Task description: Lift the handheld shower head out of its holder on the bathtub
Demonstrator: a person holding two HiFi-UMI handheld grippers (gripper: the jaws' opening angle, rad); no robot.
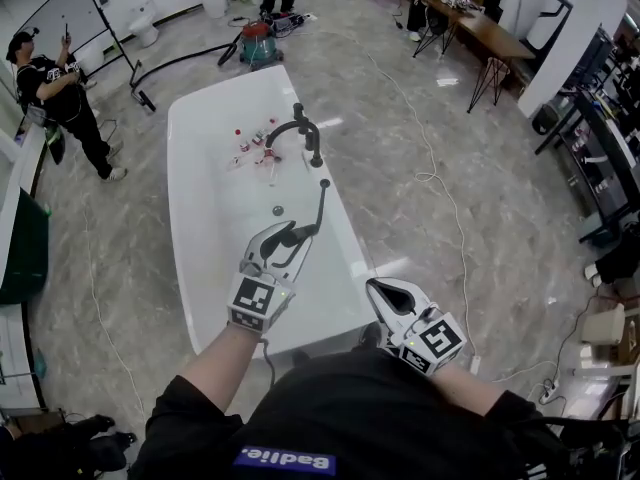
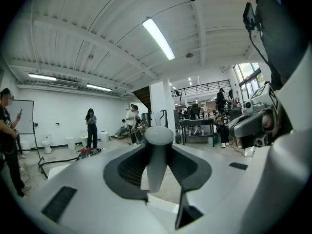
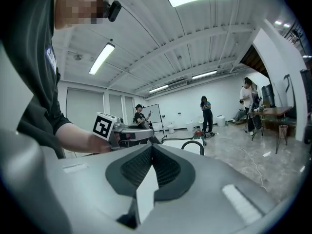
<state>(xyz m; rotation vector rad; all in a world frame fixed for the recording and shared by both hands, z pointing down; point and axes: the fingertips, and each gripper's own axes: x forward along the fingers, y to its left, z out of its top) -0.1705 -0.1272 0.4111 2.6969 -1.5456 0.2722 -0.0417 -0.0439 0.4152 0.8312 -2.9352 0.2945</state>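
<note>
One gripper does the work: the left gripper pinches the shower head low on its handle, jaws part-spread around it. That grip holds it upright over the tub, this side of the faucet (I can't make out the holder). The right gripper waits beside the tub, jaws pressed together and empty, apparently unneeded.
</note>
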